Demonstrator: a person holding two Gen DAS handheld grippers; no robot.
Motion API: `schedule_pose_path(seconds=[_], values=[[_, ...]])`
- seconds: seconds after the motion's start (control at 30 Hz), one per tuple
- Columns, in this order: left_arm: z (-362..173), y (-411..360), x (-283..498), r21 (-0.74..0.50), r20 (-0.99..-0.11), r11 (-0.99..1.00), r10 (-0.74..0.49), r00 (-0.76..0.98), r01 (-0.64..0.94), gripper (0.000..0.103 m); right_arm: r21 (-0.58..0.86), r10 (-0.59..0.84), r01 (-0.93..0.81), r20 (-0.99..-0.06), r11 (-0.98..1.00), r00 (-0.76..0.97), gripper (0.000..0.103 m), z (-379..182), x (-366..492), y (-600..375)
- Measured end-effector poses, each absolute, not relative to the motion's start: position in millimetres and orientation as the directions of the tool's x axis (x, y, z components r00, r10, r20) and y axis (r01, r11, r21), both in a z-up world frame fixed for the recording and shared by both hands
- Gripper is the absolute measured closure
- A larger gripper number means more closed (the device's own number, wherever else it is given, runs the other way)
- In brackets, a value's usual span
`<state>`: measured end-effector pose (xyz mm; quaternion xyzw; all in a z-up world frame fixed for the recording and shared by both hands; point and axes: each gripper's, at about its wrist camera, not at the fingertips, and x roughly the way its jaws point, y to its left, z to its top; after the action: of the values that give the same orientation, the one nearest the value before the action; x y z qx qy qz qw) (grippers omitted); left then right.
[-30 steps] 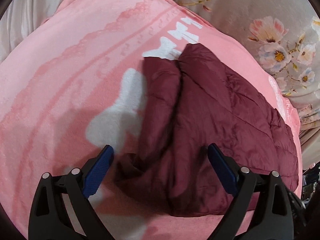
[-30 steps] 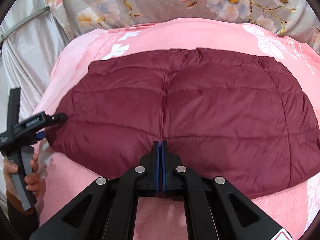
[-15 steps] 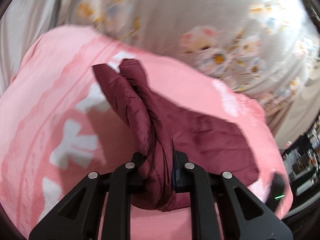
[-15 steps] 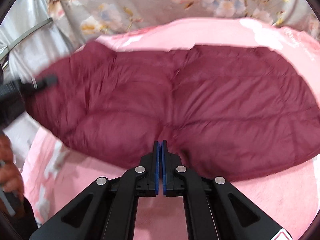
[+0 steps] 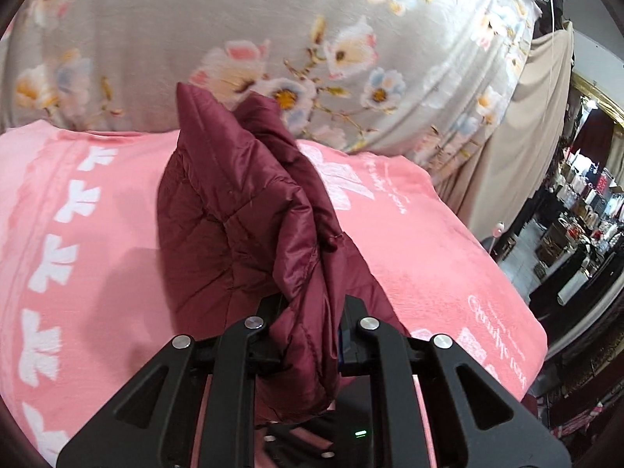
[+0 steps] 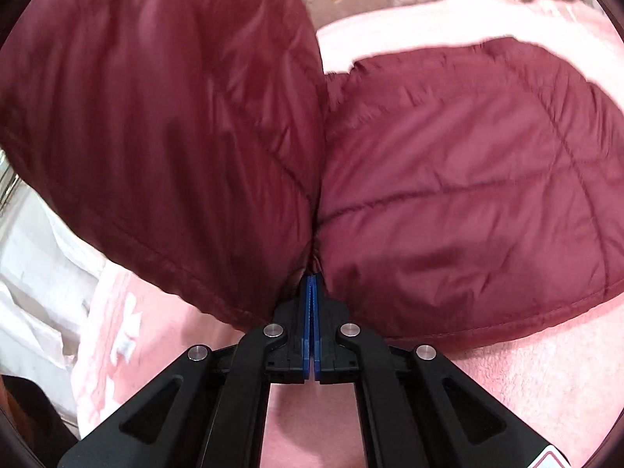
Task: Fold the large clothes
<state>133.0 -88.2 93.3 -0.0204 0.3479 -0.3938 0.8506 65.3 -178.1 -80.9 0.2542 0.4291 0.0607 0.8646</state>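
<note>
The glossy maroon quilted puffer jacket [image 5: 241, 210] bunched up, pinched in the left tool [image 5: 308, 335]; the right tool [image 6: 312, 292] was pressed together at its hem.

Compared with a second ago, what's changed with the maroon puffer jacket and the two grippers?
The left gripper, open over the jacket's end a second ago, has closed on the maroon puffer jacket and lifted that end, swinging it over toward the other half. The right gripper stays shut at the jacket's middle edge. The pink blanket lies as before.
</note>
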Motion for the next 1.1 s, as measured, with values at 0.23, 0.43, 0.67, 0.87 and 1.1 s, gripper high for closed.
schedule_pose_path(seconds=[0.23, 0.43, 0.67, 0.87, 1.1], values=[[76, -144, 135, -0.238, -0.653, 0.697, -0.63, 0.42, 0.676, 0.088, 0.434, 0.213, 0.168, -0.698, 0.885, 0.684, 0.102, -39, 15, -215], [43, -202, 144, -0.209, -0.734, 0.71, -0.569, 0.372, 0.673, 0.084, 0.327, 0.021, 0.324, -0.732, 0.888, 0.681, 0.1, -23, -23, -263], [1, -244, 146, -0.141, -0.811, 0.74, -0.467, 0.352, 0.658, 0.077, 0.299, -0.055, 0.417, -0.754, 0.859, 0.654, 0.1, -32, -47, -281], [-7, -262, 143, -0.108, -0.831, 0.742, -0.433, 0.35, 0.662, 0.056, 0.297, -0.068, 0.437, -0.759, 0.849, 0.648, 0.099, -36, -45, -320], [59, -239, 146, -0.2, -0.724, 0.721, -0.565, 0.396, 0.664, 0.018, 0.257, -0.12, 0.43, -0.727, 0.866, 0.676, 0.094, -6, -28, -343]])
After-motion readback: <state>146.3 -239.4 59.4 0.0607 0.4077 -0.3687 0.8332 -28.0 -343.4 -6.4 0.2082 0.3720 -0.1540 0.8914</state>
